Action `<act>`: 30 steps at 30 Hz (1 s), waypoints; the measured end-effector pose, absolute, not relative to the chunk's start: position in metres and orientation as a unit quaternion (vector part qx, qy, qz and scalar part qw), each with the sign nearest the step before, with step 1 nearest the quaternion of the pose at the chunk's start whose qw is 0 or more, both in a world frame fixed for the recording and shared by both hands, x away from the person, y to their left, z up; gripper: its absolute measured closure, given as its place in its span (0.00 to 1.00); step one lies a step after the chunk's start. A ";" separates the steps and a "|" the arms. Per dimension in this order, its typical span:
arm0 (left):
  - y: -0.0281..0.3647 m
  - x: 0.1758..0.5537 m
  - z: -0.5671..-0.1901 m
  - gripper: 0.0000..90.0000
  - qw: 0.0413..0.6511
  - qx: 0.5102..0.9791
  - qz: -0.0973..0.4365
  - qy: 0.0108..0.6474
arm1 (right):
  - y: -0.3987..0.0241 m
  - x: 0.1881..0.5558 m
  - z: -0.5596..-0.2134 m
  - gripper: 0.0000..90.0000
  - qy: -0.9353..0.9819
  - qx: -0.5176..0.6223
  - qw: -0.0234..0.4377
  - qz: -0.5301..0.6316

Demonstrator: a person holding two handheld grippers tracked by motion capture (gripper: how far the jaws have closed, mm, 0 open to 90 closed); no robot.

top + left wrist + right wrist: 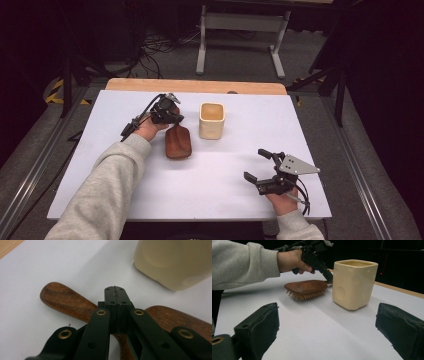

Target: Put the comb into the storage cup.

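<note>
My left tongs (115, 290) are closed tight over the brush (178, 141) handle, beside the cup (211, 120). My right tongs (258, 164) are wide open, holding nothing.

My wooden hairbrush (67, 301), dark brown, bristles down flat on table, handle directly under my shut left jaws, head trailing behind them

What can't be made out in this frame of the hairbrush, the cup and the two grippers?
- Hairbrush: in the left gripper view, the closed left gripper covers its neck; whether the tips touch it is unclear.
- Cup: cut off by the top edge there.
- Cup's inside: too small in the high view.
- Right gripper: open, its hand cut off by the bottom edge.
</note>
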State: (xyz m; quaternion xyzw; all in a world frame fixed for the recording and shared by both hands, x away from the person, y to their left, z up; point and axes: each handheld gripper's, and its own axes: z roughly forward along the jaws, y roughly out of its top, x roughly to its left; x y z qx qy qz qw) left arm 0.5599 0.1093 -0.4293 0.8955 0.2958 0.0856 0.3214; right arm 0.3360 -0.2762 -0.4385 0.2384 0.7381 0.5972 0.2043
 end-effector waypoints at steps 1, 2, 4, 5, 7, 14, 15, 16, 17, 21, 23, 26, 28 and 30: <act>0.109 0.561 -0.429 1.00 0.320 0.896 0.083 0.295 | -0.276 0.336 -0.439 0.06 0.739 0.238 0.205 0.596; 0.108 0.562 -0.429 1.00 0.312 0.899 0.079 0.298 | -0.276 0.336 -0.439 0.06 0.739 0.238 0.205 0.596; 0.106 0.562 -0.429 1.00 0.304 0.901 0.076 0.299 | -0.276 0.336 -0.438 0.06 0.738 0.238 0.204 0.597; 0.105 0.563 -0.428 1.00 0.301 0.902 0.074 0.299 | -0.277 0.336 -0.438 0.06 0.739 0.239 0.205 0.596; 0.103 0.563 -0.428 1.00 0.296 0.904 0.075 0.299 | -0.277 0.336 -0.439 0.06 0.738 0.239 0.204 0.597; 0.103 0.561 -0.428 1.00 0.277 0.910 0.073 0.299 | -0.277 0.336 -0.439 0.06 0.739 0.238 0.203 0.596; 0.104 0.561 -0.428 1.00 0.274 0.910 0.072 0.301 | -0.277 0.336 -0.439 0.06 0.739 0.239 0.204 0.596; 0.105 0.561 -0.428 1.00 0.274 0.911 0.073 0.300 | -0.277 0.336 -0.439 0.06 0.739 0.238 0.204 0.596; 0.106 0.561 -0.427 1.00 0.268 0.912 0.072 0.301 | -0.277 0.336 -0.439 0.06 0.739 0.238 0.205 0.596; 0.110 0.560 -0.426 1.00 0.265 0.912 0.069 0.307 | -0.277 0.336 -0.439 0.06 0.739 0.238 0.204 0.597; 0.115 0.559 -0.425 1.00 0.255 0.914 0.069 0.308 | -0.277 0.336 -0.439 0.06 0.739 0.237 0.204 0.597; 0.120 0.557 -0.425 1.00 0.251 0.914 0.069 0.310 | -0.277 0.336 -0.439 0.06 0.738 0.238 0.204 0.598; 0.124 0.556 -0.425 1.00 0.246 0.915 0.068 0.311 | -0.276 0.337 -0.439 0.06 0.737 0.238 0.204 0.598; 0.126 0.555 -0.426 1.00 0.244 0.916 0.066 0.312 | -0.276 0.337 -0.439 0.06 0.737 0.237 0.203 0.599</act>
